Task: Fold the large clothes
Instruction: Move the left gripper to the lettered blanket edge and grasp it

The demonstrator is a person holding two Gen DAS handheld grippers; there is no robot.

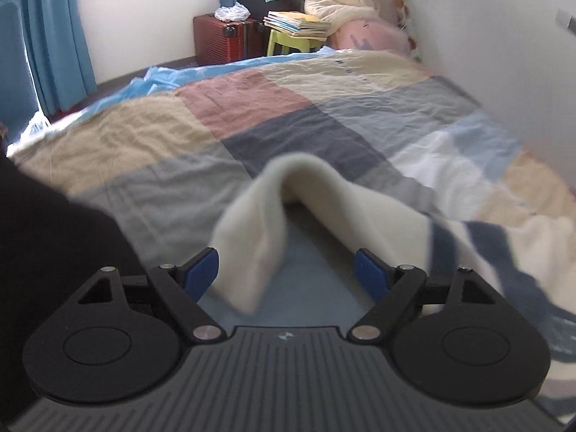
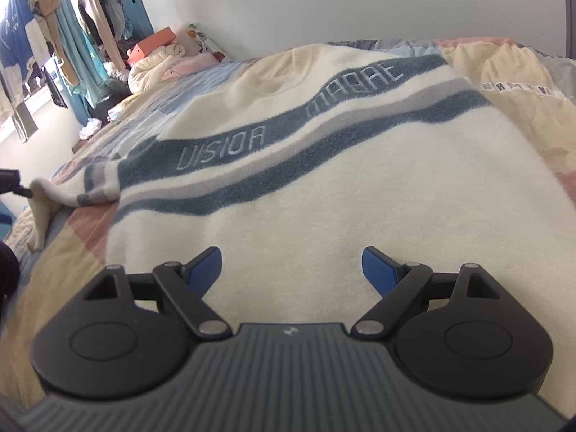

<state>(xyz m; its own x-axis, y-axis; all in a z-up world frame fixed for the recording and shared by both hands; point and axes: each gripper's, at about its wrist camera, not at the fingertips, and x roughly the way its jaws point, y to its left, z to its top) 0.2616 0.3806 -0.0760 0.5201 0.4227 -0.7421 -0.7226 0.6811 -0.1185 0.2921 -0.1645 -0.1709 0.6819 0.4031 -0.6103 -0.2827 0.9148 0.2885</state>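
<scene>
A cream knit sweater (image 2: 324, 187) with dark blue and grey stripes and woven lettering lies spread on a patchwork bedspread (image 2: 504, 72). My right gripper (image 2: 291, 252) hovers open just over the sweater's lower body, with nothing between its blue pads. In the left wrist view one cream sleeve (image 1: 252, 223) stands up in a blurred arch on the bedspread (image 1: 252, 108). Its near end hangs down between the fingers of my left gripper (image 1: 286, 255). That gripper is open and its pads do not press on the sleeve. The striped body (image 1: 504, 244) runs off to the right.
A white wall (image 1: 504, 54) borders the bed on the right. Past the bed's far end stand a red suitcase (image 1: 223, 37), a yellow stool (image 1: 291, 41) with books, a rolled cream quilt (image 1: 342, 3) and a pink pillow (image 1: 370, 34). Blue curtains (image 1: 54, 36) hang at left. Something dark (image 1: 43, 252) fills the near left.
</scene>
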